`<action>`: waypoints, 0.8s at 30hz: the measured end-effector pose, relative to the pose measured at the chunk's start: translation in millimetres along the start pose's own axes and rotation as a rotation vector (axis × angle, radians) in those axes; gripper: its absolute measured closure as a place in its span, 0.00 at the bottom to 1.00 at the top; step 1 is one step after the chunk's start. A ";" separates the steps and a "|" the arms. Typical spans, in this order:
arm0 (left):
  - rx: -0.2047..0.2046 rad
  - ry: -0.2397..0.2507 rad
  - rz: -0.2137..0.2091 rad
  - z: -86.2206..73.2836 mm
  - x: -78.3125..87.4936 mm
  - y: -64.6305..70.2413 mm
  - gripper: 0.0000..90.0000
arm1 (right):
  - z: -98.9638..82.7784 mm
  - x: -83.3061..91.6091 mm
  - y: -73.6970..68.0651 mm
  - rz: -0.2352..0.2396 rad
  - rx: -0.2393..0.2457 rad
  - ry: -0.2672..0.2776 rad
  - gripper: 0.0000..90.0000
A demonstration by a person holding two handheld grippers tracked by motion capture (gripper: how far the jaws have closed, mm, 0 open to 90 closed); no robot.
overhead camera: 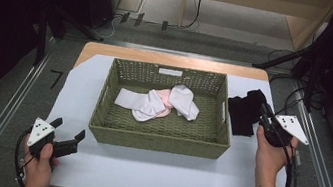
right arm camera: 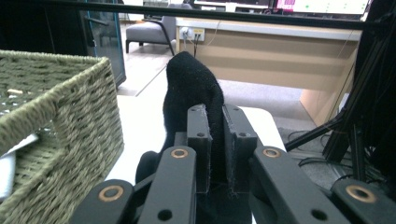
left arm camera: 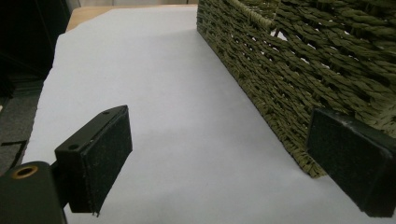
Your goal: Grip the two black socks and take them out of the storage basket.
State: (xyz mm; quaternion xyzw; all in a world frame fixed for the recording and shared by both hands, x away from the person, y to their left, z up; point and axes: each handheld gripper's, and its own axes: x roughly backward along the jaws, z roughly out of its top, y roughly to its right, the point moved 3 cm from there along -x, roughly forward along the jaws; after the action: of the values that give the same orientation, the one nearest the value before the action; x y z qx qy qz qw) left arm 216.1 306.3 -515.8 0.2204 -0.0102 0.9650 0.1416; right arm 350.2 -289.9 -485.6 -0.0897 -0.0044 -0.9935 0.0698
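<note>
Right gripper [right arm camera: 215, 140]: jaws clamped on the black sock [right arm camera: 191, 84] — it stands up from them.
Sock: right of the basket [overhead camera: 157, 137], long axis running away from the person.
Left gripper [overhead camera: 68, 133]: jaws apart — nothing between.

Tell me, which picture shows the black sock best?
The high view: the whole black sock lies right of the basket, its near end at the right gripper. The right gripper view shows its bunched fabric pinched between the jaws. The left gripper view looks at the basket's wall.
</note>
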 end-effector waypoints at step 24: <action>-0.005 0.003 0.003 0.0 0.1 0.7 0.09 | -0.1 47.6 3.9 0.133 -0.146 -0.053 0.11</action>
State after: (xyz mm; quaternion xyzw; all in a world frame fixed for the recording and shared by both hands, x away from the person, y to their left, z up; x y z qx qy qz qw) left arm 215.8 305.7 -515.8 0.2186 -0.0127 0.9655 0.1409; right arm 304.3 -300.3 -477.2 -0.1208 0.0720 -0.9817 0.1287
